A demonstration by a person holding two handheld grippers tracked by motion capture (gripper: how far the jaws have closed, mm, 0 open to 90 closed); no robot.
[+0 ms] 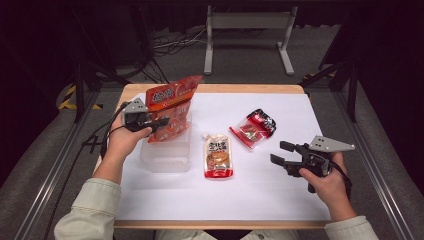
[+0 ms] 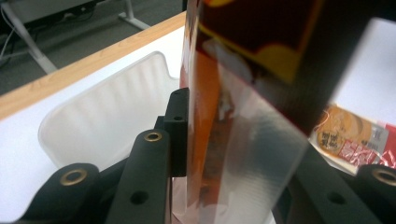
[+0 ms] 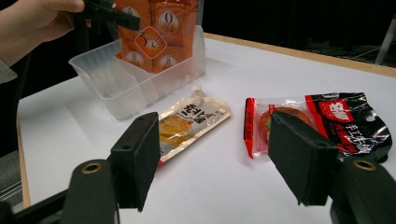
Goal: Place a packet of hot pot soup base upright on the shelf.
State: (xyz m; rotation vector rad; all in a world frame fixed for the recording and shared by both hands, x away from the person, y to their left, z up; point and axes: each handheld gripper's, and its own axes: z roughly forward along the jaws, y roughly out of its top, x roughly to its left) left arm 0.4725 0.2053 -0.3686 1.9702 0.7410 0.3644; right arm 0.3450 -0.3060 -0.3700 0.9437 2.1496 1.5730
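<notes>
My left gripper [image 1: 161, 122] is shut on a large orange snack bag [image 1: 170, 107], which stands upright with its lower end inside the clear plastic bin [image 1: 167, 156]. In the left gripper view the bag [image 2: 243, 116] is pinched between the black pads [image 2: 179, 135], over the bin [image 2: 107, 116]. A yellow-and-red pouch [image 1: 218, 156] lies flat on the white mat right of the bin. A red-and-black packet [image 1: 253, 129] lies farther right. My right gripper [image 1: 280, 154] hovers open at the right, nothing between its fingers; its view looks over the pouch [image 3: 189, 121] and the packet [image 3: 322, 119].
A white mat [image 1: 250, 200] covers the wooden table [image 1: 215, 88]. Beyond the far edge stands a grey metal frame [image 1: 248, 30] with cables on the floor. Dark rails run along both sides of the table.
</notes>
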